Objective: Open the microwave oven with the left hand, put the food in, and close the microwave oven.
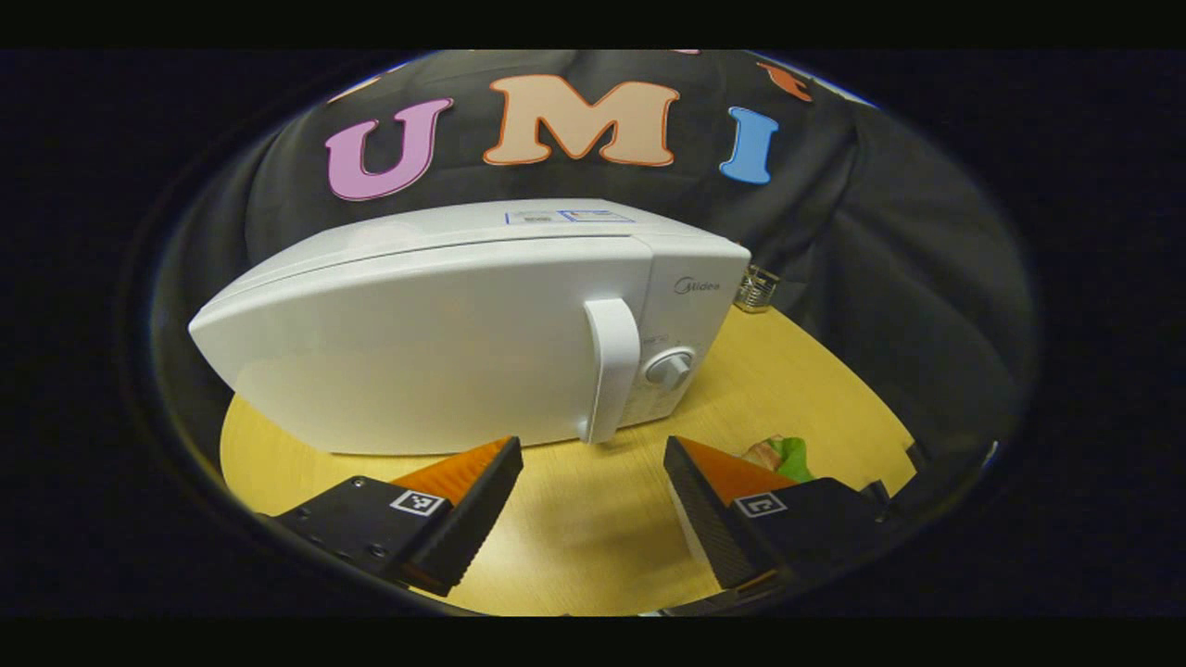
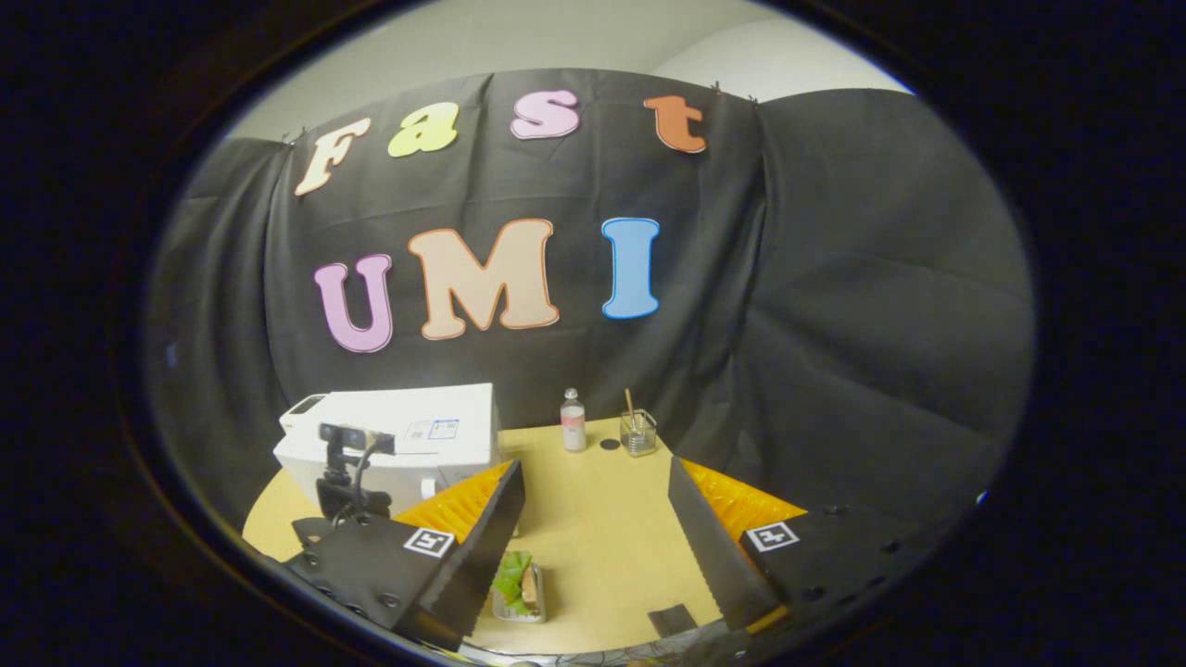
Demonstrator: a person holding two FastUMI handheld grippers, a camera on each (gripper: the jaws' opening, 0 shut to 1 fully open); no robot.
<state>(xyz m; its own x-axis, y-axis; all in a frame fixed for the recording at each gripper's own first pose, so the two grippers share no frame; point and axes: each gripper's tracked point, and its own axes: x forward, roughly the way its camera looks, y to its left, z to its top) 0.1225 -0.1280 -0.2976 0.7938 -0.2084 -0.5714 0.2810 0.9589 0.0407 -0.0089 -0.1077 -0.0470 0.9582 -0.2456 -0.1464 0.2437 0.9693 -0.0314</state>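
A white microwave oven [image 1: 435, 343] stands on the round wooden table [image 1: 593, 519], door shut, with a vertical white handle [image 1: 611, 371] and a dial [image 1: 669, 367] at its right. My left gripper [image 1: 593, 505] is open, a short way in front of the handle, touching nothing. The food [image 1: 776, 456], bread with green lettuce, peeks out behind the left gripper's right finger. In the right gripper view the food [image 2: 519, 584] lies in a small tray near the table's front edge. My right gripper [image 2: 598, 542] hangs open above the table, to the right of the microwave [image 2: 398, 440].
At the back of the table stand a small bottle [image 2: 574, 421], a glass jar with a stick in it [image 2: 637, 432] and a dark round spot [image 2: 609, 445]. The left gripper's body with its camera [image 2: 347, 477] shows in front of the microwave. A dark patch [image 2: 674, 619] lies at the front edge.
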